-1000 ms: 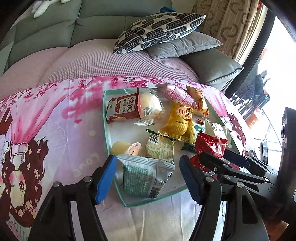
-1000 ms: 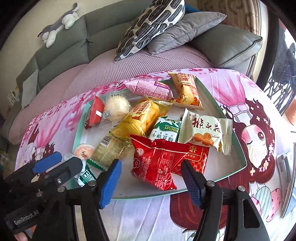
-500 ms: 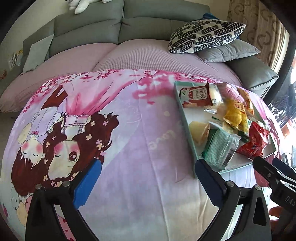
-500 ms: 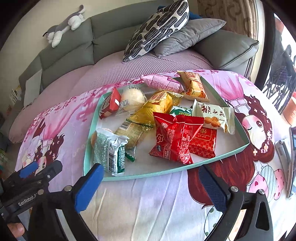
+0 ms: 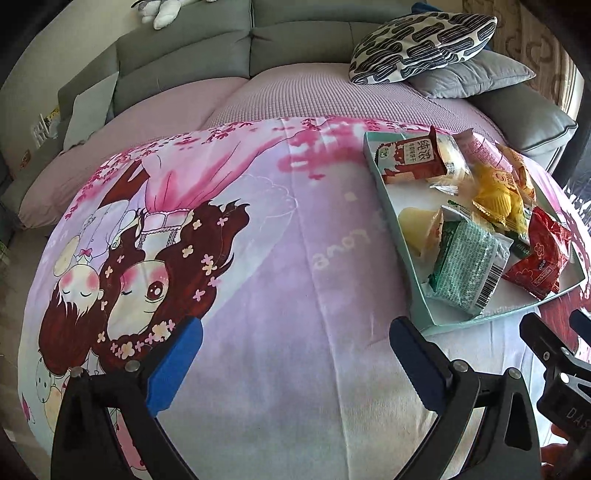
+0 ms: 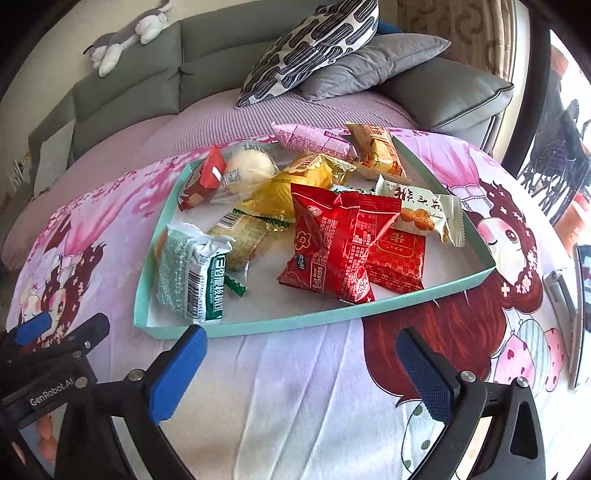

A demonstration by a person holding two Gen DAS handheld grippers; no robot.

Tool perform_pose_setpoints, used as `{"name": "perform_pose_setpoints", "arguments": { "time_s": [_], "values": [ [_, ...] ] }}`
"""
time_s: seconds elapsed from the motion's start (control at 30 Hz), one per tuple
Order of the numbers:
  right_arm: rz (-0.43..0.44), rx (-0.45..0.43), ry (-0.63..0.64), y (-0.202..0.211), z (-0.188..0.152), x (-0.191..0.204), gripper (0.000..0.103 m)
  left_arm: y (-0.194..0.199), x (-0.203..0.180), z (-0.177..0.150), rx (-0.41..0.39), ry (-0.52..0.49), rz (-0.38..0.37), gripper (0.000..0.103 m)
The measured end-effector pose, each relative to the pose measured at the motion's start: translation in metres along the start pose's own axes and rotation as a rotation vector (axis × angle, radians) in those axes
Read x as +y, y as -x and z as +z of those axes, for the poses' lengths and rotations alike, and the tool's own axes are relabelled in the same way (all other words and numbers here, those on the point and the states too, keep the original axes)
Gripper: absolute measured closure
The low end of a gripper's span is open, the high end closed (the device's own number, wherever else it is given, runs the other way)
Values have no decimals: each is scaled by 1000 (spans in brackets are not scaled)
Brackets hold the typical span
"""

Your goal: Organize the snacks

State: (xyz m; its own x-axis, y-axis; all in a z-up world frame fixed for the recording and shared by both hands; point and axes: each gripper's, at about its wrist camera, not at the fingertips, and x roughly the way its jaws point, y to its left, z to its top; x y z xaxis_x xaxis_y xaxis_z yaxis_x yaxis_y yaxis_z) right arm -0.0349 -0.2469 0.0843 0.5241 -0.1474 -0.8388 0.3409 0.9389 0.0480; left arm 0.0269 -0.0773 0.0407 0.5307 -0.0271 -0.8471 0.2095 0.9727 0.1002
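Note:
A teal tray (image 6: pixel 332 320) on the pink cartoon cloth holds several snack packs: a green-and-silver pack (image 6: pixel 190 273) at its near left, a red pack (image 6: pixel 332 243) in the middle, a yellow pack (image 6: pixel 295 184) behind. The tray (image 5: pixel 413 258) also shows at the right of the left wrist view, with the green pack (image 5: pixel 467 267). My right gripper (image 6: pixel 301 354) is open and empty, just in front of the tray's near rim. My left gripper (image 5: pixel 295 343) is open and empty over bare cloth, left of the tray.
A grey sofa with a patterned cushion (image 6: pixel 314 44) and a grey cushion (image 6: pixel 373 62) stands behind the table. A plush toy (image 6: pixel 125 35) lies on the sofa back. A phone-like device (image 6: pixel 580 306) lies at the table's right edge.
Both grippers have opened wide and pulled back from the tray. The left one swung left over bare cloth. The green pack and red pack now lie in the tray, let go.

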Motion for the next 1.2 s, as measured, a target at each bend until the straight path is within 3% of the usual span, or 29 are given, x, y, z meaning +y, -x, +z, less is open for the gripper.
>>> {"name": "perform_pose_setpoints", "arguments": {
  "time_s": [0.3, 1.2],
  "values": [
    [1, -32, -7, 10, -2, -9, 0, -2, -10, -3, 12, -19, -16, 2],
    [-17, -26, -22, 12, -1, -15, 0, -3, -17, -5, 24, -55, 44, 2]
  ]
}}
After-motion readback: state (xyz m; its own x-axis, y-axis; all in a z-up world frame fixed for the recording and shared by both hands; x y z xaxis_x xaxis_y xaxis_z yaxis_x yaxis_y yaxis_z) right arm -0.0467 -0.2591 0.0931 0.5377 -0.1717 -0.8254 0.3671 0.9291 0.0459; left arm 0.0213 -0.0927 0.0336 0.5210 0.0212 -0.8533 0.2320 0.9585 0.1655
